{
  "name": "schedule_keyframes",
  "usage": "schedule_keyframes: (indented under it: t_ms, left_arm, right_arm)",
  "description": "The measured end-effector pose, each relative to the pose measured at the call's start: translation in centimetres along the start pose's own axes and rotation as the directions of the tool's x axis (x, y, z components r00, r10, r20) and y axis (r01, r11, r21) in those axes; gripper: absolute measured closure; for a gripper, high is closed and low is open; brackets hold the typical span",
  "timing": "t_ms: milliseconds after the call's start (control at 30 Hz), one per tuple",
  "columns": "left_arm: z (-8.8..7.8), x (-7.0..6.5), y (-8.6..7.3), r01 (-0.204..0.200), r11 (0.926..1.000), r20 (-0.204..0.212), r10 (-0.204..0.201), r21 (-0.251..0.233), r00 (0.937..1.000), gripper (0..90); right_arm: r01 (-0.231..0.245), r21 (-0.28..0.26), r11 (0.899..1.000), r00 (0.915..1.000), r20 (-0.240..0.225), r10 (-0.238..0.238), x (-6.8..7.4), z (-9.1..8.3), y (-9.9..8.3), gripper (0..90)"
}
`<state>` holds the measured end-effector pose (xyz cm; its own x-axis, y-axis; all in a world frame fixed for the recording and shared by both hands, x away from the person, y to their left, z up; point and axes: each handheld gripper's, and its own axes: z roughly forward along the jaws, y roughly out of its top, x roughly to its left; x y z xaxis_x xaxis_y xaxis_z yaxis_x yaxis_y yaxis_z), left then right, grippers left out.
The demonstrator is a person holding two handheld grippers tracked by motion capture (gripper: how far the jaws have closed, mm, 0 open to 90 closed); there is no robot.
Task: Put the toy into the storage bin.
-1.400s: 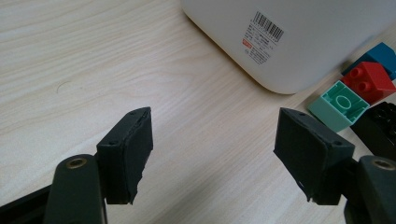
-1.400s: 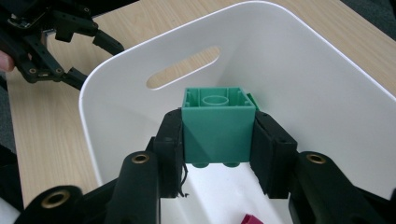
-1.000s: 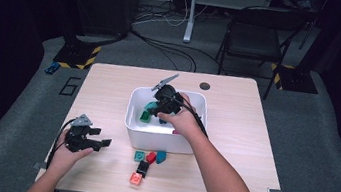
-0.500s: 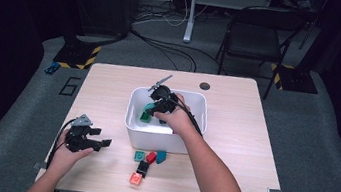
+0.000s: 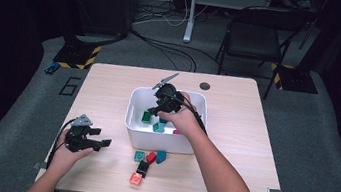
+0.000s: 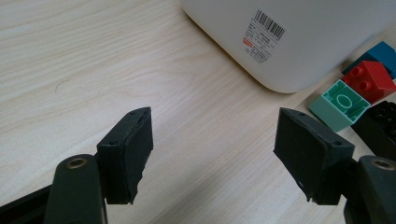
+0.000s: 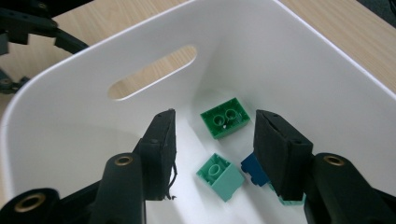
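My right gripper (image 5: 157,105) hangs over the white bin (image 5: 135,121), a little inside its rim, and points down into it. Its jaws have just been opening and nothing is between them now; in the right gripper view I look through the gap to the bottom of the bin. There lie a dark green brick (image 7: 224,117) at the far side, a light teal brick (image 7: 220,175) nearer to me, and a dark blue brick (image 7: 253,171) half hidden behind my right pad. So I judge that a brick is just released here and that this part of the sorting is done.

My left gripper (image 5: 93,141) rests low over the table (image 5: 109,87) at the near left, well apart from the bin. Its jaws are spread wide and hold nothing.

What is left lies on the table just in front of the bin's near wall: a teal brick (image 5: 140,156), a red brick (image 5: 151,157) and a blue brick (image 5: 161,156) side by side, then a black brick (image 5: 142,168) and a salmon brick (image 5: 135,179) nearer to me. By my count five bricks wait outside, and at least three are in the bin, with something pink at its near side which I cannot identify. I judge the work is perhaps near the half.
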<state>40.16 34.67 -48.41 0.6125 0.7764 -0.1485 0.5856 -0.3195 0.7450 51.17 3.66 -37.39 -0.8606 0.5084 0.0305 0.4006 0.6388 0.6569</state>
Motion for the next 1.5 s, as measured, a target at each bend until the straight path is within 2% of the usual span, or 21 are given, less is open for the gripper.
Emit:
schedule_keyframes:
  t_ms: [233,367,433,467,567,667,733,867,1000,1200,1267,1500]
  left_arm:
    - [0.0,0.0,0.0,-0.001,1.0,-0.001,0.001,0.001,1.0,27.7]
    - [0.0,0.0,0.0,0.0,1.0,-0.003,0.0,0.001,1.0,27.7]
    - [0.0,-0.1,0.0,0.001,1.0,-0.003,-0.001,0.002,1.0,27.7]
    - [0.0,-0.1,0.0,0.002,1.0,-0.003,-0.002,0.002,1.0,27.7]
    - [0.0,-0.1,0.0,0.002,1.0,-0.004,-0.002,0.002,1.0,27.7]
    - [0.0,-0.1,0.0,0.004,1.0,-0.007,-0.004,-0.002,1.0,27.6]
    - [0.0,-0.1,0.0,0.001,1.0,-0.007,-0.001,0.0,1.0,27.7]
    - [0.0,-0.1,0.0,0.003,1.0,-0.006,-0.003,0.002,1.0,27.7]
    - [0.0,-0.2,0.0,0.001,1.0,-0.005,-0.001,0.004,1.0,27.6]
    - [0.0,-0.2,0.0,0.002,1.0,-0.005,-0.002,0.001,1.0,27.6]
    - [0.0,-0.2,0.0,0.001,1.0,-0.005,-0.001,0.001,1.0,27.7]
    - [0.0,-0.2,-0.1,0.003,1.0,-0.004,-0.003,0.002,1.0,27.7]
  right_arm:
    - [0.025,-0.026,0.999,0.9997,-0.001,-0.025,1.1,-3.2,-0.6,48.5]
    - [0.02,-0.052,0.998,0.9997,-0.01,-0.02,1.8,-5.0,-1.0,48.6]
    - [0.035,-0.054,0.998,0.9994,-0.002,-0.035,2.1,-5.8,-1.3,48.6]
    - [0.024,-0.051,0.998,0.9997,-0.005,-0.024,2.4,-6.2,-1.4,48.5]
    - [0.043,-0.044,0.998,0.9991,0.0,-0.043,3.0,-7.1,-2.0,47.0]
    - [0.038,-0.039,0.999,0.9993,0.001,-0.038,3.8,-7.8,-2.6,44.8]
    - [0.056,-0.047,0.997,0.9985,0.006,-0.055,4.1,-8.3,-2.9,43.6]
    - [0.052,-0.069,0.996,0.9986,-0.005,-0.053,5.0,-9.1,-3.6,40.5]
    - [0.054,-0.096,0.994,0.9981,-0.026,-0.056,6.0,-9.5,-4.4,39.2]
    - [0.078,-0.092,0.993,0.9957,-0.043,-0.082,7.2,-9.2,-6.0,39.3]
    - [0.072,-0.091,0.993,0.9958,-0.051,-0.076,7.4,-9.0,-6.4,39.4]
    - [0.076,-0.112,0.991,0.9958,-0.041,-0.081,7.9,-8.5,-7.9,40.1]
